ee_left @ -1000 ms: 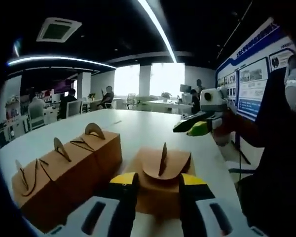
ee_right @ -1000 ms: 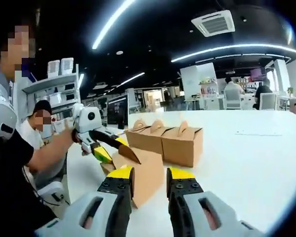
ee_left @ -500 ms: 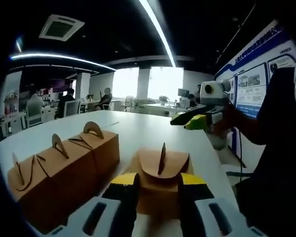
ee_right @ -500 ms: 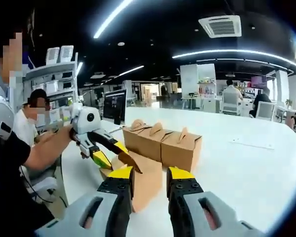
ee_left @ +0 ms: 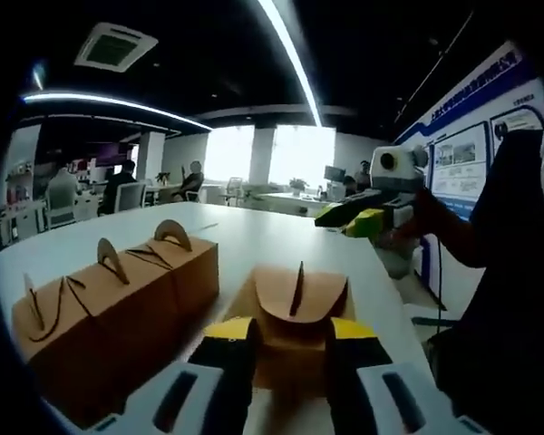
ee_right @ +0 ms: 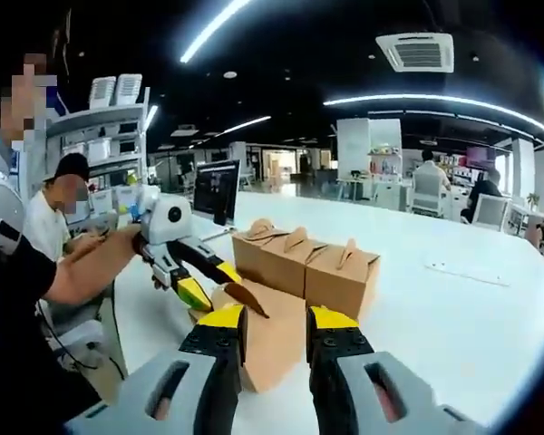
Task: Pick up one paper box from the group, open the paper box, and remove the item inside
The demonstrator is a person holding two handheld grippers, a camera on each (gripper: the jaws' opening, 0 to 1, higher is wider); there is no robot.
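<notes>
Single box: a brown cardboard paper box with a curved tab handle [ee_left: 295, 313] stands on the white surface [ee_left: 254, 240] straight ahead of the left gripper [ee_left: 287, 337]; in the left gripper view it sits just beyond and between the two yellow-tipped fingers [ee_left: 233, 331].
Left gripper state: its fingers stand apart, the gap narrower than the box; whether they touch the cardboard I cannot tell, since the box's near face is hidden behind them.
Same box from the other side: the right gripper view shows it [ee_right: 270, 331] beyond the right gripper [ee_right: 276, 319], with the left gripper [ee_right: 204, 281] coming in from the left, its dark fingers reaching over the box top.
Right gripper state: fingers apart, holding nothing; the box lies beyond their tips, its lower part cut off by them.
Right gripper seen from the left view: it [ee_left: 349, 217] hangs in the air off to the right, well apart from the box, green and yellow at the tips.
Group: a row of three joined-looking brown cardboard boxes with arched tab handles [ee_left: 118, 299] sits left of the left fingers, just beside the single box; in the right gripper view the row [ee_right: 304, 267] stands behind it.
Texture: matte kraft card, slit tops, glossy surface.
Hard to make out: what the boxes hold.
</notes>
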